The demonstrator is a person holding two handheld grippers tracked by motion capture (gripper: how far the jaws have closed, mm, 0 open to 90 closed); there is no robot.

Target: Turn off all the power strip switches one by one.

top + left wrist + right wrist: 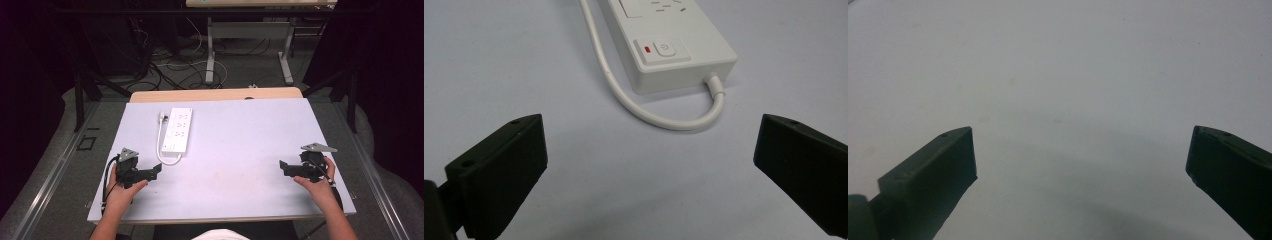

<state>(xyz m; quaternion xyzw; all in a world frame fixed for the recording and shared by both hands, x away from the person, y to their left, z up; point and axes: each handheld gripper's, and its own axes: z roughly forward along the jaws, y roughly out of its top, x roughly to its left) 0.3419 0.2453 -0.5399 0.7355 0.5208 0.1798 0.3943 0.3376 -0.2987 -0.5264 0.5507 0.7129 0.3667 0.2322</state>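
Two grippers, left gripper [156,171] and right gripper [283,167], stand released and empty; the rigid, light, smooth power strip [177,130] likely grips best across its narrow sides.

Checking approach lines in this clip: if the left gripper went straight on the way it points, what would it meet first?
Probably the looped white cable just ahead of the open left gripper, then the switch end of the white power strip. How near the cable lies is hard to judge.
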